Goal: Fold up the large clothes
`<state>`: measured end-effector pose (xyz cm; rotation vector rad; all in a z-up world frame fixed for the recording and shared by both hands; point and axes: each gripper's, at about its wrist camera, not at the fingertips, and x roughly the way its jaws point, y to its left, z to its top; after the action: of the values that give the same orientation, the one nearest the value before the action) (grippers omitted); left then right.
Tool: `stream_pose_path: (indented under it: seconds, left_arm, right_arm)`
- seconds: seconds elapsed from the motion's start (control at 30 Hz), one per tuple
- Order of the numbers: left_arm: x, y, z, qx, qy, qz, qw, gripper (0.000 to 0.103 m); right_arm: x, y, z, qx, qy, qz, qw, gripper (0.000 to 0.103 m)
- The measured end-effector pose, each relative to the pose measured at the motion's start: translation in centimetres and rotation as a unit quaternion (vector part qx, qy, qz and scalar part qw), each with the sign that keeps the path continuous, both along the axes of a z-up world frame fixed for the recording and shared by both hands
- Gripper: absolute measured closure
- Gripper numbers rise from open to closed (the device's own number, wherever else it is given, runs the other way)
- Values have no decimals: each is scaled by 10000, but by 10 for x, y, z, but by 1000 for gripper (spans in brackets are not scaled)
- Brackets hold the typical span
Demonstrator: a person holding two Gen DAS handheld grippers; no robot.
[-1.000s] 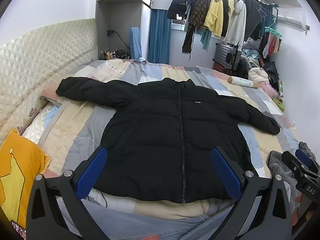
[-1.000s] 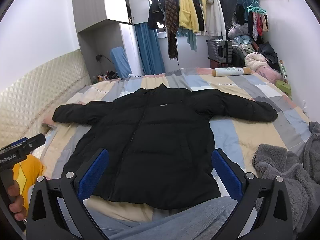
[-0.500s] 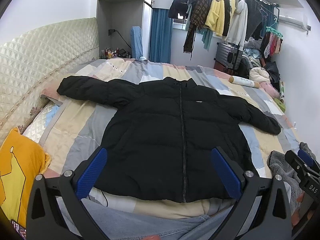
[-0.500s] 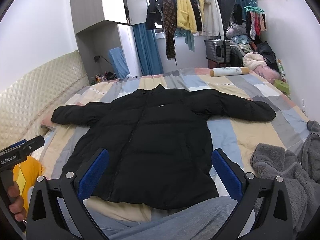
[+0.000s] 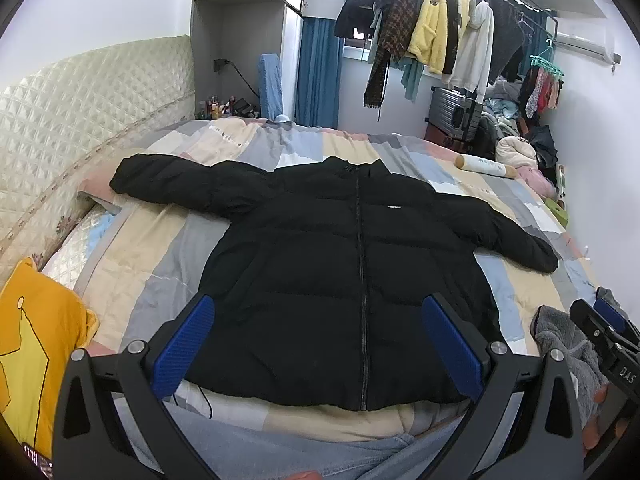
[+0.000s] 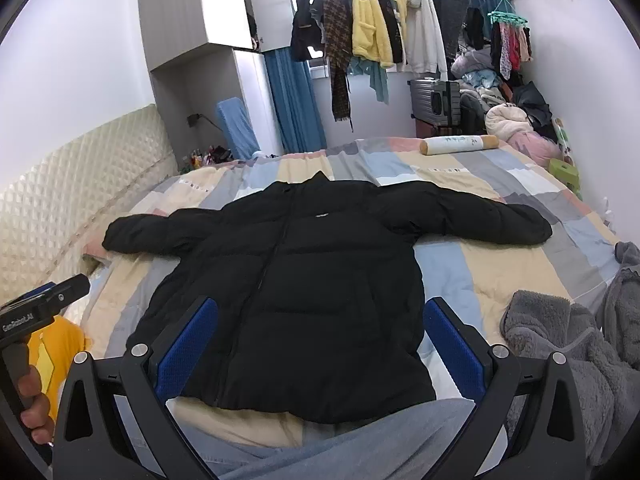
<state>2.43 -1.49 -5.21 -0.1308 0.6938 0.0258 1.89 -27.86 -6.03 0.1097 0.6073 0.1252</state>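
Note:
A black puffer jacket [image 5: 344, 264] lies flat, zipped, front up on the patchwork bed, both sleeves spread out sideways; it also shows in the right wrist view [image 6: 304, 280]. My left gripper [image 5: 316, 344] is open and empty, held above the jacket's hem. My right gripper [image 6: 320, 344] is open and empty too, over the hem. The right gripper's body shows at the right edge of the left wrist view [image 5: 612, 344]; the left one shows at the left edge of the right wrist view [image 6: 36, 312].
A grey fleece garment [image 6: 568, 356] lies on the bed at the right. A yellow pillow [image 5: 36, 348] lies at the left by the quilted headboard [image 5: 80, 108]. A bolster [image 6: 460, 145] lies at the far edge. Clothes hang on a rack [image 5: 436, 36] behind.
Both grippers have risen and tilted up slightly, so the jacket sits a little lower in both views. The jacket has not moved.

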Motion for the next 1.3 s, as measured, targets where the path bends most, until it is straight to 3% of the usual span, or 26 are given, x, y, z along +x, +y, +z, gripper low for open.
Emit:
stream_pose_path:
  seconds: [0.3, 0.6, 0.73, 0.83, 1.03, 1.13, 1.23, 1.3]
  left_arm:
    - [25, -12, 33, -82, -263, -151, 9995, 0]
    - [63, -23, 61, -84, -841, -602, 9946, 0]
    - [78, -19, 46, -94, -955, -510, 9941, 0]
    - [89, -10, 25, -119, -826, -347, 9959, 0]
    - [103, 5, -2, -177, -698, -173, 9973, 0]
    - [109, 4, -11, -96, -700, -191, 9973, 0]
    - [115, 3, -23, -41, -678, -267, 9973, 0]
    - [120, 1, -30, -61, -677, -330, 9971, 0]
  right_arm:
    - [21, -13, 23, 66, -122, -48, 9999, 0]
    - [60, -52, 45, -7, -497, -419, 9979, 0]
    - [85, -79, 44, 30, -499, -645, 9967, 0]
    - [103, -98, 41, -39, -453, -818, 9956, 0]
    - [139, -134, 35, -598, -784, -1270, 9870, 0]
    - [159, -154, 22, -409, -760, -1390, 9865, 0]
    - [182, -175, 4, -193, -524, -1207, 9911, 0]
    - [200, -191, -13, -163, -347, -1368, 9898, 0]
